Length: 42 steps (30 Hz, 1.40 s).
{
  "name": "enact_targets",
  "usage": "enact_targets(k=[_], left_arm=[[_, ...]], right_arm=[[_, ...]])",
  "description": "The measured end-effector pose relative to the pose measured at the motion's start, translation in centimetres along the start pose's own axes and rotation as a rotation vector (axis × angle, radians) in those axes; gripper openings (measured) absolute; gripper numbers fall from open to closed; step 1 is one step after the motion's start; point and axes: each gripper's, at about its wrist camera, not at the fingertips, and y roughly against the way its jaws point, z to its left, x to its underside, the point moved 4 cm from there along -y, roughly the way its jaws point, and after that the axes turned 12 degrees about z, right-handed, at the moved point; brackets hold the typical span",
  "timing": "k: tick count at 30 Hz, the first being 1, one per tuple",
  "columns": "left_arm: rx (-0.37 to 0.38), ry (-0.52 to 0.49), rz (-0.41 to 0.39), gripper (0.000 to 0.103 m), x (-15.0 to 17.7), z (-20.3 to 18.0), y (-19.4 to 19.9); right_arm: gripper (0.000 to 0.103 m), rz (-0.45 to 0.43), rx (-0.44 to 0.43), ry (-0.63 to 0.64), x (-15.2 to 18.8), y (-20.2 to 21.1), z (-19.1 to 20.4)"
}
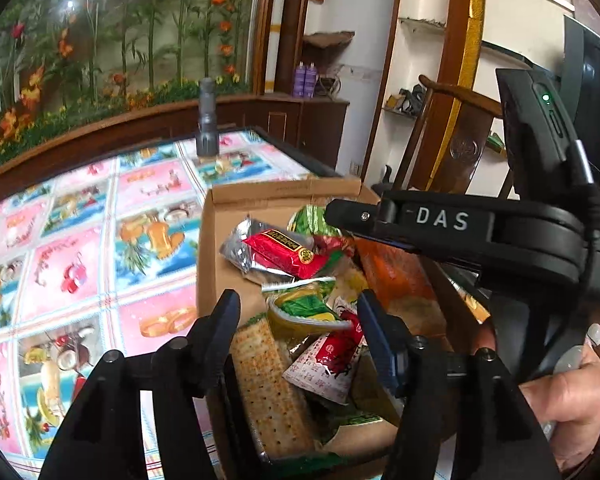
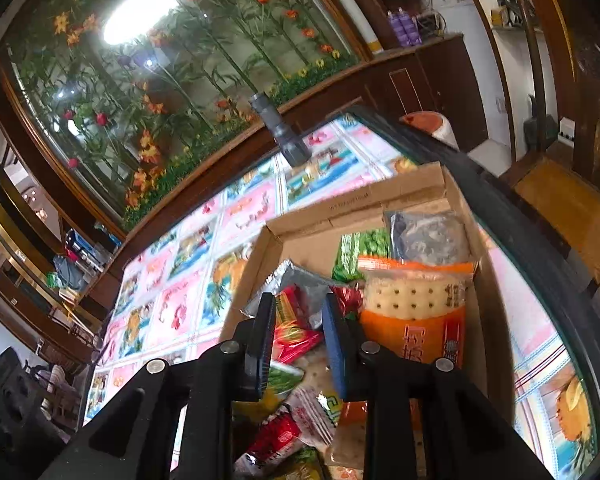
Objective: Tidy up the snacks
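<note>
While the snack packets (image 1: pixel 300 312) lie heaped in the cardboard box (image 1: pixel 228 196) on the patterned tablecloth (image 1: pixel 100 240), the left gripper (image 1: pixel 298 308) hangs over them, fingers apart and clamping nothing. Beside it the right gripper (image 2: pixel 298 312) points into the same box, its fingers drawn near together with nothing visibly pinched between them, and a grey flashlight (image 1: pixel 207 120) stands upright farther back.

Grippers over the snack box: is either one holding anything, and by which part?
Nothing is held. The left gripper stands open above the snack box; the right gripper is nearly shut, with nothing between its jaws.
</note>
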Motion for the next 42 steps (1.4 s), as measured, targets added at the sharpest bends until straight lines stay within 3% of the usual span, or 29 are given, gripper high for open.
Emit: enact_targets(k=[5, 9, 11, 13, 15, 25, 29, 32, 42], left_arm=[[-0.034, 0.001, -0.033, 0.075, 0.9, 0.5, 2.1], [-0.103, -0.016, -0.036, 0.077, 2.9, 1.7, 4.2], [-0.127, -0.009, -0.039, 0.086, 4.4, 2.5, 5.2], [-0.145, 0.010, -0.042, 0.087, 5.9, 3.4, 6.0], [-0.142, 0.034, -0.029, 0.089, 7.3, 4.2, 6.4], [-0.263, 0.095, -0.021, 0.098, 8.7, 7.1, 6.4], [-0.324, 0.101, -0.031, 0.098, 8.6, 7.7, 7.0], [-0.327, 0.119, -0.039, 0.102, 8.6, 8.1, 7.5], [-0.352, 0.108, 0.000, 0.103, 8.7, 8.2, 7.4]], right_arm=[[0.033, -0.075, 0.041, -0.014, -0.4, 1.5, -0.4], [0.038, -0.108, 0.049, -0.018, -0.5, 2.1, -0.4], [0.046, -0.138, 0.053, -0.005, -0.5, 2.7, 0.0], [0.062, -0.171, 0.069, 0.010, -0.3, 3.1, 0.3], [0.070, -0.205, 0.093, 0.033, -0.2, 3.6, 1.0], [0.099, -0.317, 0.294, 0.042, 7.3, 7.9, 3.2], [0.102, -0.358, 0.375, 0.063, 9.6, 8.8, 3.8], [0.102, -0.347, 0.419, 0.072, 10.3, 8.5, 3.9], [0.102, -0.316, 0.422, 0.085, 10.9, 7.9, 4.0]])
